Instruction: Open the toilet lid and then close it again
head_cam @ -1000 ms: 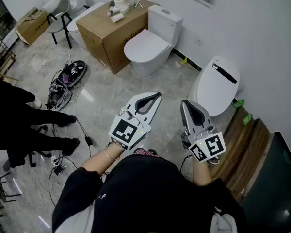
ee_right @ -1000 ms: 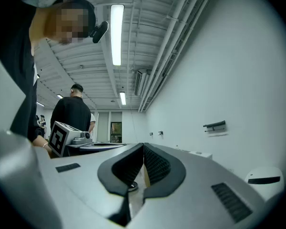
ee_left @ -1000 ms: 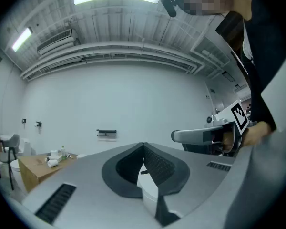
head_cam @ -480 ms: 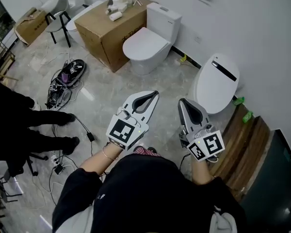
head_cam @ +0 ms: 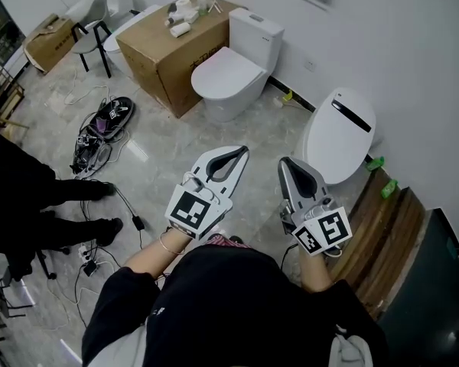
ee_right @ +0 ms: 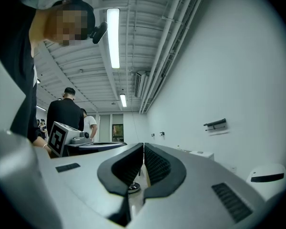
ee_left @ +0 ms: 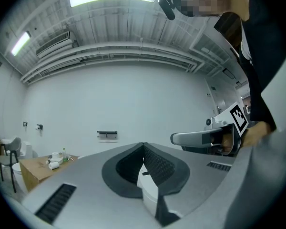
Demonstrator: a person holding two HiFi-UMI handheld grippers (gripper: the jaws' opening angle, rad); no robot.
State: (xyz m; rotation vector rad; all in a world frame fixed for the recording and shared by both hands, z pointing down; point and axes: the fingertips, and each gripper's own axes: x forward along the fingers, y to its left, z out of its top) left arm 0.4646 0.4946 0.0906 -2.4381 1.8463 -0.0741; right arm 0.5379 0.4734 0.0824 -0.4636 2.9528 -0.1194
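Both jaws together and empty: left gripper (head_cam: 243, 151) and right gripper (head_cam: 282, 162), held near me. White oval toilet lid with black strip (head_cam: 340, 132) looks down, on the right, just beyond right gripper. I'd expect rigid, slippery, light plastic, so hook under its near rim.

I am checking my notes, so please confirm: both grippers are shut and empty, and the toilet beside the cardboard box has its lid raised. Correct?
One thing is wrong: the lid of the toilet beside the cardboard box is down, not raised, as the head view shows. The left gripper and right gripper are indeed shut and empty.
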